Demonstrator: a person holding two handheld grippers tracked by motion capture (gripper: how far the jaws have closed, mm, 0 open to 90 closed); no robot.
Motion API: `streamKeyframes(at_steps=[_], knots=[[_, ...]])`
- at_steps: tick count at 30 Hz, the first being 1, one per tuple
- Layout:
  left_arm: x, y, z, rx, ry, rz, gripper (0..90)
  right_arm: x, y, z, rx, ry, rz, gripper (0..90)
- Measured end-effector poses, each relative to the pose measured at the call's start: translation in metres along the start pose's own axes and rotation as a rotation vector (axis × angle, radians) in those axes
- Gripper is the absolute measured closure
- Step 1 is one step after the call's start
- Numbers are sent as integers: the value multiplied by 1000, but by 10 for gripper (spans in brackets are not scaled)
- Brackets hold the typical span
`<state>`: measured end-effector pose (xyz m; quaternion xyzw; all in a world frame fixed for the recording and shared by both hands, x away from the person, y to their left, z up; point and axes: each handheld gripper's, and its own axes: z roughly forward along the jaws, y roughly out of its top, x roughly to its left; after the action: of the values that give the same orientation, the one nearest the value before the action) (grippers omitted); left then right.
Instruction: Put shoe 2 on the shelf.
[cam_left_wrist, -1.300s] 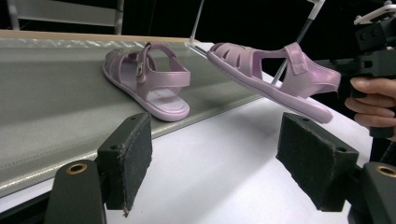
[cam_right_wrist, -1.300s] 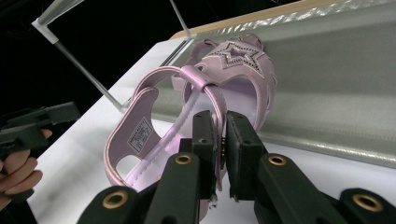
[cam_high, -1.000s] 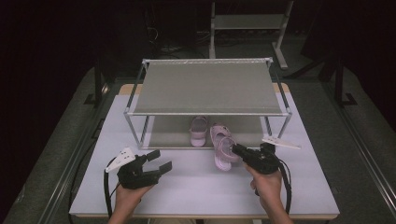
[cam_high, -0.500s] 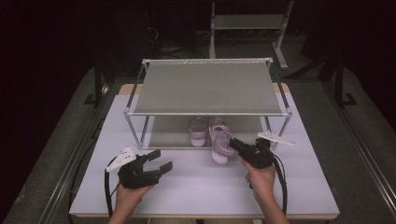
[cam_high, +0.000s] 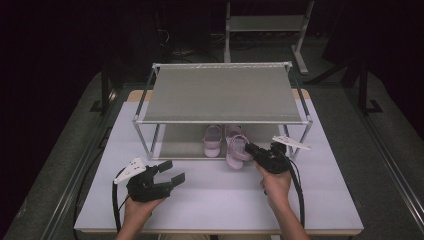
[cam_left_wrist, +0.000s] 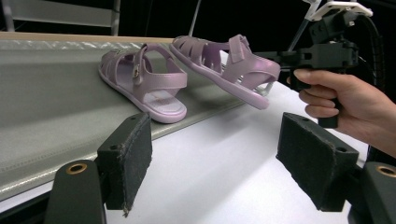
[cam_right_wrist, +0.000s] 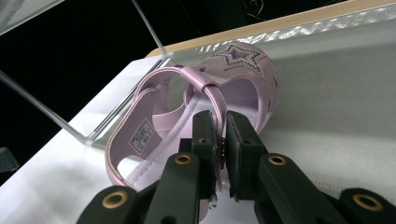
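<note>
A lilac sandal (cam_high: 212, 140) rests flat on the lower shelf (cam_high: 175, 142) of a two-tier metal rack (cam_high: 222, 92). Its mate (cam_high: 235, 151) hangs tilted at the shelf's front edge, toe over the shelf and heel raised. My right gripper (cam_high: 250, 150) is shut on that sandal's heel strap. In the right gripper view the jaws (cam_right_wrist: 220, 140) pinch the strap of the star-decorated sandal (cam_right_wrist: 210, 88). My left gripper (cam_high: 172, 171) is held open above the table's front left. The left gripper view has its pads (cam_left_wrist: 133, 154) wide apart, with the resting sandal (cam_left_wrist: 144, 84) and the held sandal (cam_left_wrist: 233, 63) beyond.
The rack stands mid-table on a white tabletop (cam_high: 225, 200), its upright posts (cam_high: 145, 137) at the corners. The grey top shelf overhangs the lower one. Another metal frame (cam_high: 265, 25) stands on the dark floor behind the table.
My right gripper has carried the sandal a little leftward and away from the person, toward the rack's lower shelf. The left gripper has stayed where it was.
</note>
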<state>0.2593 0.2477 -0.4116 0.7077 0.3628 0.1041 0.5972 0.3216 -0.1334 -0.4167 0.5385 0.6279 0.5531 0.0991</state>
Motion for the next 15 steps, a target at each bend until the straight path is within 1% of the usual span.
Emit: streamKeyframes(at_steps=[5,7,8,11,13,15], knots=[[0,0,1,2,-5,-1,262,-3,0,8,-1,-14,5,822],[0,0,1,4,-5,0,262,-5,-1,10,-3,-18,-2,822],[-1,0,2,4,-7,1,262,-6,0,12,-8,-24,9,822],[-1,0,2,4,-7,0,262,-9,-1,17,-14,-32,19,822],[-1,-1,4,7,-13,0,262,-10,-2,21,-21,-42,11,822],[-1,-1,4,6,-14,-2,262,-10,-2,23,-22,-44,19,822]])
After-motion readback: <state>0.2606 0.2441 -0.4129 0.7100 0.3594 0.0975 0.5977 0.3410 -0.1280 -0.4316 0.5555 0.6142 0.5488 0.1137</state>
